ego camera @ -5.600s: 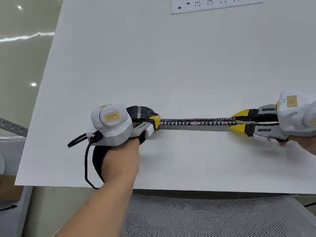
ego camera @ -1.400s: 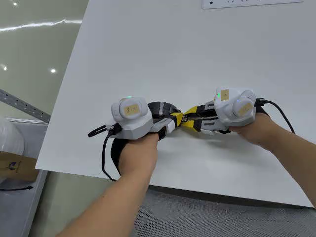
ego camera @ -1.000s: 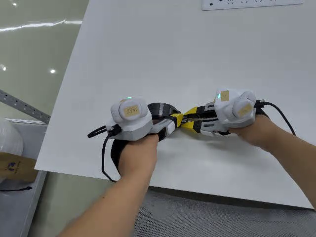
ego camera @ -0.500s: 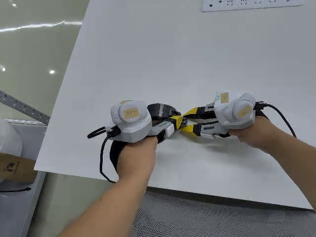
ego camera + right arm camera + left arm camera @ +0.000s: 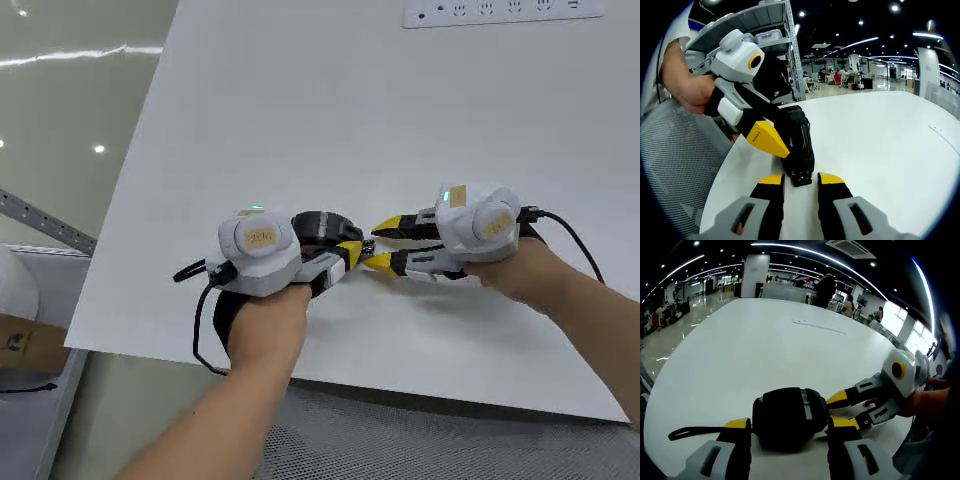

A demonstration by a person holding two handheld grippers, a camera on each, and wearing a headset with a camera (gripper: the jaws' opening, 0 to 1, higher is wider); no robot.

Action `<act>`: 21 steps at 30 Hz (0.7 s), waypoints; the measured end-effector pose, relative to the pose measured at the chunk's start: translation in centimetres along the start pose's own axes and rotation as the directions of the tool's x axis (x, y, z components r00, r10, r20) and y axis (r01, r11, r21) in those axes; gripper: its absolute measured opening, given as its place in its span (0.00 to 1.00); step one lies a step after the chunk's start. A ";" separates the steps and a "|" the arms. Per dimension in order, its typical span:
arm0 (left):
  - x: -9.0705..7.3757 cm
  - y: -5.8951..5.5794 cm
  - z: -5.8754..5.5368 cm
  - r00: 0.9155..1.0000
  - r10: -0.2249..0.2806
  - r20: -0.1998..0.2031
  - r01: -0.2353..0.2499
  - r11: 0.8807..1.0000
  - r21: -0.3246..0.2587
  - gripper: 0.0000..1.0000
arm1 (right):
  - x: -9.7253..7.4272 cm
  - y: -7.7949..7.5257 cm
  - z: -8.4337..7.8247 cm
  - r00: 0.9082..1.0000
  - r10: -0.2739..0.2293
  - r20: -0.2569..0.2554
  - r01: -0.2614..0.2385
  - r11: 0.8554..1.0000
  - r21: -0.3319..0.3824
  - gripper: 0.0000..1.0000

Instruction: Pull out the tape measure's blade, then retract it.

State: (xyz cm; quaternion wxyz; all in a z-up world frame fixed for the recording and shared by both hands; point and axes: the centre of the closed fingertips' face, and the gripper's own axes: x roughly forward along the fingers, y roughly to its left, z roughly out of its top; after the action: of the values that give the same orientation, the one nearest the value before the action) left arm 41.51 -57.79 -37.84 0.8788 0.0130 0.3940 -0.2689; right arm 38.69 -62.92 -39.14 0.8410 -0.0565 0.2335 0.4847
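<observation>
Count: one tape (image 5: 322, 228), two grippers, one table (image 5: 350, 120), one power strip (image 5: 500, 12) at the table's far edge. The tape lies on the table near your edge, between the two grippers.

Your left gripper (image 5: 338, 240) is clamped on the black case. In the left gripper view its two yellow tips press the case, one on each side.

The blade is wound in. In the right gripper view the hook (image 5: 800, 179) sits at the case mouth.

Your right gripper (image 5: 381, 244) has its two jaws apart, with the tips just beside the mouth, one to each side of the hook. Can't tell whether either tip touches it.

The grippers point nose to nose, tips nearly meeting.

One black strap (image 5: 695, 431) trails from the case on the side away from the right gripper.

Two black cables, one off each gripper. The left cable (image 5: 196, 320) loops past the table's near edge. The right cable (image 5: 532, 212) leaves the gripper's back and runs beside your forearm.

Two hands, one on each gripper body.
</observation>
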 end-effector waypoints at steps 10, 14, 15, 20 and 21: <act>-0.7 0.1 0.3 1.000 -0.015 0.015 0.015 1.000 0.004 0.58 | -1.7 0.1 0.7 0.999 -0.036 0.007 0.036 0.999 0.022 0.28; -1.0 0.3 0.5 1.000 -0.018 0.020 0.018 1.000 0.018 0.58 | -2.5 0.1 1.0 0.998 -0.056 0.010 0.056 0.998 0.033 0.26; -1.1 0.4 0.5 1.000 -0.018 0.022 0.018 1.000 0.019 0.58 | -2.7 0.0 1.1 0.998 -0.064 0.007 0.064 0.997 0.032 0.26; -1.4 0.7 0.6 0.999 -0.035 0.034 0.035 0.999 0.018 0.59 | -3.6 0.1 1.0 0.997 -0.080 -0.002 0.080 0.996 0.038 0.28; -1.5 0.7 0.7 0.999 -0.038 0.037 0.037 0.999 0.026 0.59 | -3.7 0.1 1.0 0.996 -0.084 -0.003 0.084 0.996 0.037 0.29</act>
State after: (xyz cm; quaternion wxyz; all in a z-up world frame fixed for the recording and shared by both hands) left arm 41.47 -56.67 -36.47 0.8805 0.0116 0.3744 -0.2906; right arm 37.39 -65.47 -36.57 0.8614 -0.0507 0.2404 0.4446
